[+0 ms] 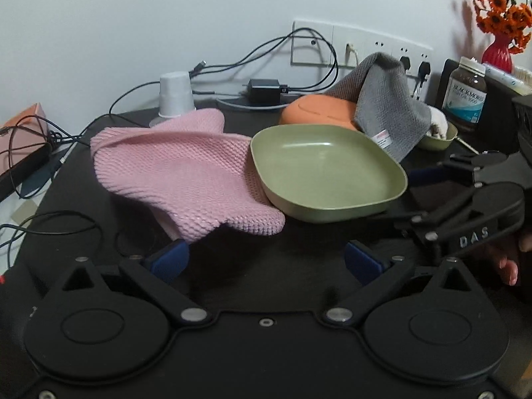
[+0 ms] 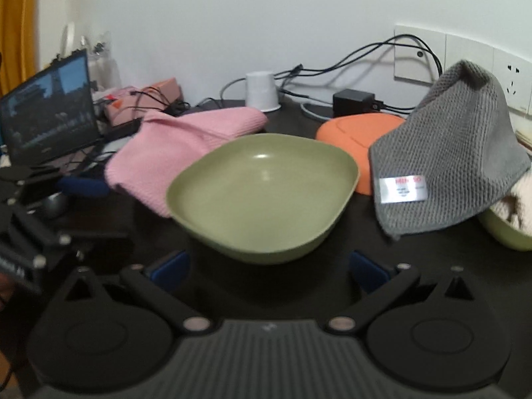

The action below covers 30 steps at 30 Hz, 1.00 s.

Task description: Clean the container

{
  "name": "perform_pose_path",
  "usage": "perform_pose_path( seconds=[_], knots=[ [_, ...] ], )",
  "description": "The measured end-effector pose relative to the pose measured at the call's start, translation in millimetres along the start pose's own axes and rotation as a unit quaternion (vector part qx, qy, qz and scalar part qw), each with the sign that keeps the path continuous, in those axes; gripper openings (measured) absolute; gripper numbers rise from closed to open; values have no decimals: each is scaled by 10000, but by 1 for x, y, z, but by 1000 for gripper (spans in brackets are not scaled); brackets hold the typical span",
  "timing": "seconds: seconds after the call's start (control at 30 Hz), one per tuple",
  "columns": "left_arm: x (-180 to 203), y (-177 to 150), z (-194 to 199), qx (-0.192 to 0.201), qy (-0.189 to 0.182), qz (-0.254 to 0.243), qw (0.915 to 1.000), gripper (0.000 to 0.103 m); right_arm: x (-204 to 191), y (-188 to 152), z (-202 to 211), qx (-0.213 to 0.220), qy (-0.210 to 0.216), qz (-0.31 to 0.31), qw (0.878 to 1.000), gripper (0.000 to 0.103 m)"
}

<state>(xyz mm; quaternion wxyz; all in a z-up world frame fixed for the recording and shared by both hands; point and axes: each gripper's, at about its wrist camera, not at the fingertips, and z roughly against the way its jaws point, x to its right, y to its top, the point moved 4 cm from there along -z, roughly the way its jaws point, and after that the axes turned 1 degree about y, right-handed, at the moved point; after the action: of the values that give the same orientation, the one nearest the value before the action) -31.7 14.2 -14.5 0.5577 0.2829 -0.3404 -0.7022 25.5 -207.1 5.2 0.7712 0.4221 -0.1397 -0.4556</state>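
Note:
A green square dish (image 1: 327, 173) sits empty on the black table; it also shows in the right wrist view (image 2: 262, 196). A pink cloth (image 1: 186, 173) lies to its left, its edge touching the dish; it also shows in the right wrist view (image 2: 179, 143). My left gripper (image 1: 266, 259) is open and empty, just in front of the pink cloth. My right gripper (image 2: 267, 267) is open and empty, just in front of the dish. The right gripper's body shows at the right of the left wrist view (image 1: 465, 196).
An upturned orange dish (image 1: 316, 111) lies behind the green one, with a grey cloth (image 1: 385, 106) propped beside it. A small green bowl (image 2: 508, 229) holds a white rag. An upturned white cup (image 1: 174, 94), cables, a charger (image 1: 264, 91), a supplement bottle (image 1: 465, 94), a red vase and a laptop (image 2: 50, 113) crowd the edges.

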Motion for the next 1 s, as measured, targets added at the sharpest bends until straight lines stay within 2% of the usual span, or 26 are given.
perform_pose_path(
  seconds=[0.13, 0.3, 0.5, 0.87, 1.0],
  knots=[
    [-2, 6, -14, 115, 276, 6, 9996, 103, 8, 5, -10, -60, -199, 110, 9997, 102],
    [-7, 14, -42, 5, 532, 166, 9984, 103, 19, 13, -19, -132, -388, 236, 9989, 102],
    [0, 25, -58, -67, 554, 29, 9984, 103, 29, 18, -23, -131, -506, 178, 9985, 102],
    [10, 33, -72, -81, 681, 200, 9974, 103, 26, 18, -25, -130, -513, 175, 9984, 102],
    [9, 33, -72, -85, 708, 231, 9972, 103, 24, 20, -28, -102, -800, -71, 9967, 102]
  ],
)
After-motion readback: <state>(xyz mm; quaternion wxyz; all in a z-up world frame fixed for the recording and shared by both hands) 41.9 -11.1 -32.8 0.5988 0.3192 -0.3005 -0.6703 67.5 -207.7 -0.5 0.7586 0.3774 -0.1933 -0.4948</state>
